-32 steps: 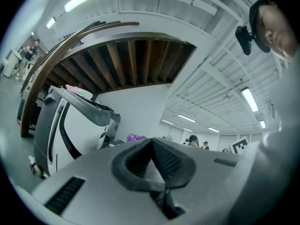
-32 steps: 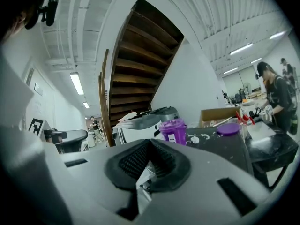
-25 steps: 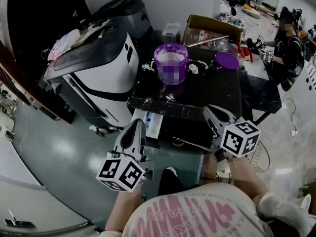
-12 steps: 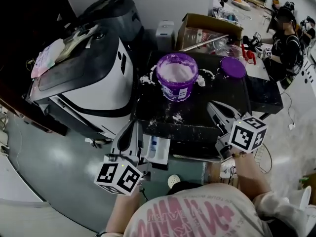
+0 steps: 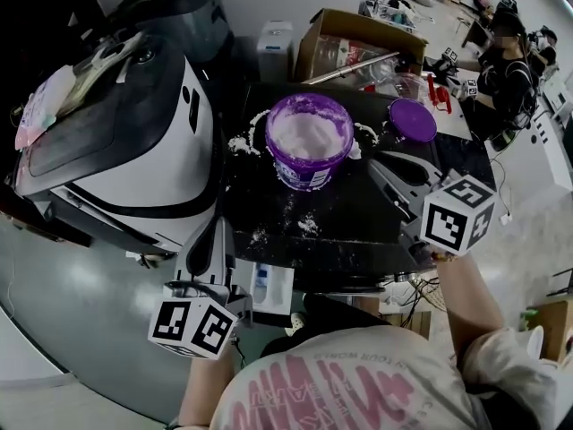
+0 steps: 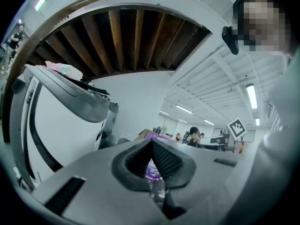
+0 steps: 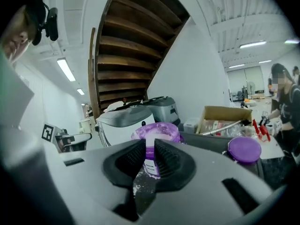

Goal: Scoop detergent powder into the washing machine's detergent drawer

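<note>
A purple tub point(image 5: 309, 149) full of white detergent powder stands open on the black table point(image 5: 358, 227); its purple lid point(image 5: 412, 119) lies to the right. The white detergent drawer point(image 5: 271, 289) sticks out under the table's front edge, beside the white washing machine point(image 5: 116, 141). My right gripper point(image 5: 383, 165) reaches over the table just right of the tub. Its jaws have just been opening and stand slightly apart with nothing between them; the tub point(image 7: 155, 131) shows through the gap of that gripper point(image 7: 150, 145). My left gripper point(image 5: 209, 233) hovers left of the drawer, its tips together point(image 6: 151, 143).
Spilled powder point(image 5: 304, 225) dots the table around the tub. A cardboard box point(image 5: 351, 36) and a small white container point(image 5: 275, 47) stand behind it. A person point(image 5: 503, 56) sits at the far right. A dark appliance point(image 5: 175, 7) rises behind the washing machine.
The right gripper has come up from below the table's front edge to over the table top beside the tub. The left gripper has shifted left of the drawer.
</note>
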The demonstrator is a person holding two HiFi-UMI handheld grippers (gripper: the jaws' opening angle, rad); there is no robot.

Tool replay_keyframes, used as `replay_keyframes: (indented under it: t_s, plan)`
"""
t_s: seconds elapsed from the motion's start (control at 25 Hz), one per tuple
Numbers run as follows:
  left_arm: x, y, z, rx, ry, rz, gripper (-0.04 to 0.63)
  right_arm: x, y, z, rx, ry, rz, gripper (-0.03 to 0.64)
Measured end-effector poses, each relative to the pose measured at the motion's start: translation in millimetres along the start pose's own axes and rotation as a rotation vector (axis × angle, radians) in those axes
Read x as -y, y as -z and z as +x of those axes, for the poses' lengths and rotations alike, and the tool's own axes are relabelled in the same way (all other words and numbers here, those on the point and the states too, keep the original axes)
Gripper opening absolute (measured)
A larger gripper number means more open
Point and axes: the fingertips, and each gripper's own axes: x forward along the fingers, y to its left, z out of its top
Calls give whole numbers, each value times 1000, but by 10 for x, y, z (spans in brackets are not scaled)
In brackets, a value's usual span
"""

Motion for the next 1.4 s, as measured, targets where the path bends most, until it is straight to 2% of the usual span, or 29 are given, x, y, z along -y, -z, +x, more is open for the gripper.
replay_keyframes:
  t_s: [0.24, 0.48, 0.84, 1.04, 1.2, 1.4]
  plan:
    - [-127, -66, 50, -1, -59, 38, 2, 53, -237, 391, -124, -100, -176, 89]
    - [-236, -3, 89, -18, -118, 26, 2, 77, -285, 733, -302, -216, -337, 106]
    - [-362, 44, 29, -24, -198, 23, 2, -228, -202, 1157, -520, -427, -378, 137]
    - [-437, 54, -43, -15, -235, 15, 2, -434, -159, 1355, -607, -519, -492, 137]
    - [-465, 46, -97, -6, -249, 16, 2, -580, -76, 1424, -696, -601, -452, 138]
    - [-523, 48, -176, 7, -271, 17, 2, -653, 81, 1505, -791, -609, -368, 175]
